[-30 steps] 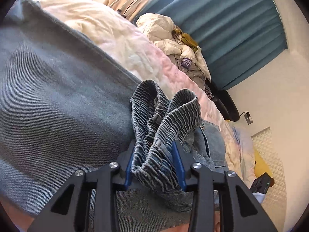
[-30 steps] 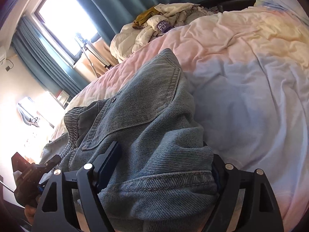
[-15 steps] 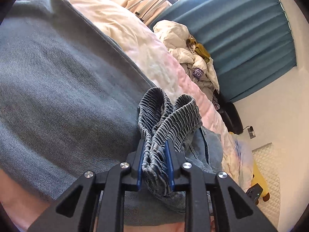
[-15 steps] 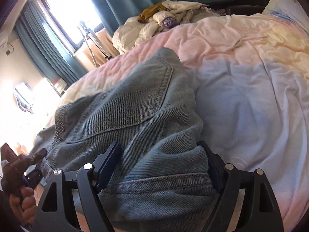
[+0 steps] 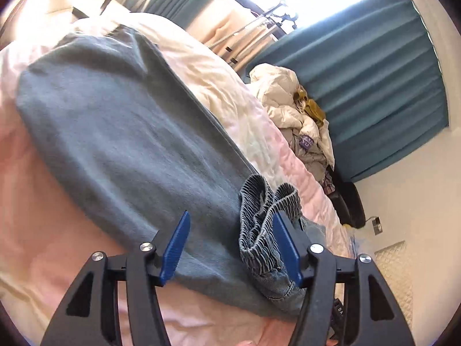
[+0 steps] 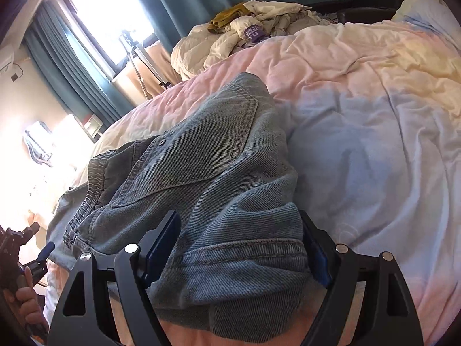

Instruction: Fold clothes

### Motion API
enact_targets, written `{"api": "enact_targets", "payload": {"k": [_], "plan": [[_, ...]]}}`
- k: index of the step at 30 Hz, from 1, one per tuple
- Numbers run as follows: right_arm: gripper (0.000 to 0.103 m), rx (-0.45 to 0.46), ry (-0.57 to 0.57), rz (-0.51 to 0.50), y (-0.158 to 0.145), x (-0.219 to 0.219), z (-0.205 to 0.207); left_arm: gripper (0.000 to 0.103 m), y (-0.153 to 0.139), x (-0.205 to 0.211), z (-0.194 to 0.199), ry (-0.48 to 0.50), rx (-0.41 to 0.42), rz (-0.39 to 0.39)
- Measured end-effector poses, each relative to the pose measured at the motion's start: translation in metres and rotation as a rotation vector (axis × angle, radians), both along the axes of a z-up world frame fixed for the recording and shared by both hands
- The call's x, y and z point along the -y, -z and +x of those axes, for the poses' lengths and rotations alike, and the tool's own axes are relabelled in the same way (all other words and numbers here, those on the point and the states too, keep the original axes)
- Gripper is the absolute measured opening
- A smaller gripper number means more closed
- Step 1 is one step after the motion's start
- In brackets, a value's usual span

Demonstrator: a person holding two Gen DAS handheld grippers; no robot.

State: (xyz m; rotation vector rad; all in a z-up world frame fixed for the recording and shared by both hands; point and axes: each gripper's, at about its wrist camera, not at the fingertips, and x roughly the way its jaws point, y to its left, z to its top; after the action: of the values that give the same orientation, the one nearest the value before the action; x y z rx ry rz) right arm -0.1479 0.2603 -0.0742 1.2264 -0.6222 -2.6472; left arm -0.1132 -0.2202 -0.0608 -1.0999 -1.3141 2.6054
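Blue denim jeans [image 5: 115,132] lie spread on the pink and white bed [image 5: 230,106]. Their gathered elastic waistband [image 5: 259,216] is bunched just inside the right finger of my left gripper [image 5: 230,216]. That gripper's jaws are opening and stand wide, with no pad pressing the cloth. In the right wrist view the jeans [image 6: 201,158] show a back pocket, and a folded, hemmed bunch of them fills my right gripper [image 6: 237,214], which is shut on it. The left gripper [image 6: 43,252] and the hand [image 6: 26,302] holding it show at the lower left edge.
A heap of pale bedding and clothes [image 6: 245,37] sits at the bed's far side, in front of teal curtains [image 5: 360,72]. A black chair [image 5: 348,204] stands by the wall. A metal stand [image 6: 138,54] is at the bright window. Bare bedsheet [image 6: 374,144] spreads to the right.
My left gripper was shut on the waistband, has let it go and pulled back and up, so more of the jeans shows. The right gripper keeps its hold on the denim.
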Motion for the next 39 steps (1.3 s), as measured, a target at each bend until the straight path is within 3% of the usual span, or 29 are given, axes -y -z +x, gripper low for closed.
{"api": "enact_targets", "payload": {"k": [10,14,21,27,34,39], "plan": [[0.081,-0.024,0.016,-0.070,-0.017,-0.014,0.014,0.062,0.033,0.094,0.057,-0.313,0.065,0.298],[0.081,-0.027,0.024,-0.091,-0.018,-0.017,0.013,0.062,0.059,0.115,0.057,-0.376,0.080,0.420],[0.081,-0.011,0.037,-0.094,-0.013,-0.017,0.009,0.062,0.071,0.126,0.030,-0.395,0.013,0.440],[0.081,0.010,0.049,-0.098,-0.005,-0.017,0.001,0.062,0.088,0.123,-0.005,-0.334,0.056,0.398],[0.081,0.027,0.053,-0.080,0.003,-0.013,-0.008,0.061,0.072,0.141,-0.011,-0.401,-0.072,0.298],[0.081,0.022,0.041,-0.055,0.004,-0.006,-0.011,0.053,0.066,0.151,-0.017,-0.411,-0.129,0.268]]}}
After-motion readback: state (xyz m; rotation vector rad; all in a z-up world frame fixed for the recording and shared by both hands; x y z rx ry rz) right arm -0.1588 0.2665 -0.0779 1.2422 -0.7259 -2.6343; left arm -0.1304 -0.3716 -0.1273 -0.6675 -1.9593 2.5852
